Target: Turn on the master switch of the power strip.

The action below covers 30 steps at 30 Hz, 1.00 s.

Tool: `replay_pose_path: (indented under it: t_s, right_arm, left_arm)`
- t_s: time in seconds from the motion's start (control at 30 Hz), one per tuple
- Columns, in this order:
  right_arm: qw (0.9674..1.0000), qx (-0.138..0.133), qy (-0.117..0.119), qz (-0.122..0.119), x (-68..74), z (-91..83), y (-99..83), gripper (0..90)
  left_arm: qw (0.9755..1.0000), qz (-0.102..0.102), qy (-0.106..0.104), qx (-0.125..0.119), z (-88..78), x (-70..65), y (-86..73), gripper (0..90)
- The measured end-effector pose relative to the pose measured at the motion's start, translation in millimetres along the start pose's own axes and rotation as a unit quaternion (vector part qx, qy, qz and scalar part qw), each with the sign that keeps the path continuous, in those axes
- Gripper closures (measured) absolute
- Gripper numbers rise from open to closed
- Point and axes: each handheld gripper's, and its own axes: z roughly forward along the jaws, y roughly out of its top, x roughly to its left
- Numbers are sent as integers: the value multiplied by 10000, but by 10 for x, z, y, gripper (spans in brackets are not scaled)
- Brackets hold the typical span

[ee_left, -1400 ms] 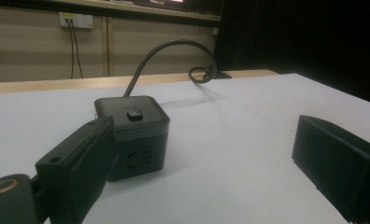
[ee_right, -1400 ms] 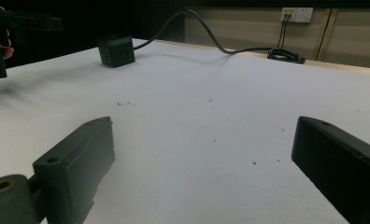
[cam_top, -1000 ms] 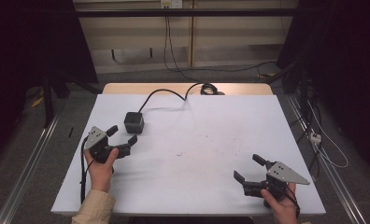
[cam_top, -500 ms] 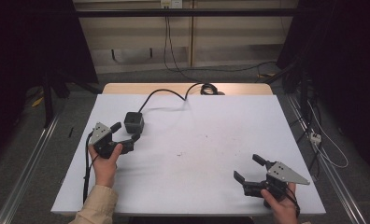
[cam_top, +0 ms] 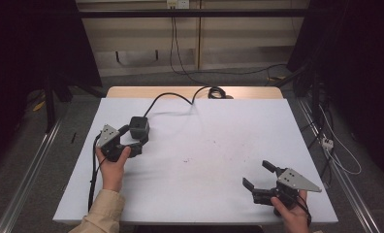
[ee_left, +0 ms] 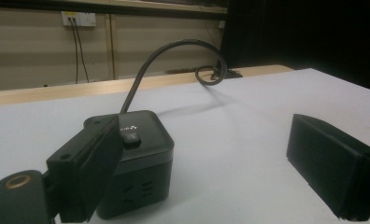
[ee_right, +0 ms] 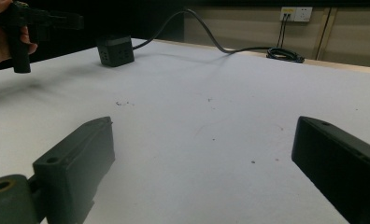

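A black cube power socket [cam_top: 139,127] with a thick black cable [cam_top: 173,96] sits on the white table [cam_top: 204,145] at the left. My left gripper [cam_top: 132,138] is open right in front of it. In the left gripper view the cube [ee_left: 141,158] stands close ahead, partly behind the left-hand jaw, with a wide gap to the other jaw; the gripper [ee_left: 202,140] holds nothing. My right gripper [cam_top: 257,174] hovers open and holds nothing near the table's front right. In the right gripper view the gripper [ee_right: 204,140] faces bare table, with the cube [ee_right: 115,50] far off.
The cable runs to a coil [cam_top: 214,91] on the wooden strip at the table's far edge. Wall outlets [cam_top: 176,4] sit on the back wall. Loose cables [cam_top: 326,141] lie on the floor at the right. Metal rails flank the table.
My left gripper has moved forward and slightly right, closing in on the black cube. The right gripper has stayed in place.
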Motion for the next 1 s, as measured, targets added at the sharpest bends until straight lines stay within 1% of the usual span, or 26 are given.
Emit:
replay_pose_path:
  t_s: [0.1,0.37,0.47,0.57,1.0]
  right_arm:
    - [10000,-4,-7,1,-1,-2,0,55]
    - [10000,-3,-1,8,-4,-3,0,55]
    - [10000,-3,0,6,-3,-3,1,55]
    - [10000,-4,3,3,-3,-4,1,55]
    - [10000,0,5,8,-5,-6,-1,55]
  left_arm:
    - [10000,-61,-18,-26,21,1,-2,104]
    - [10000,-80,-10,-27,59,11,10,103]
    - [10000,-19,-32,-2,79,18,17,103]
    - [10000,-37,-48,-11,100,13,22,103]
    - [10000,26,-66,40,149,11,50,106]
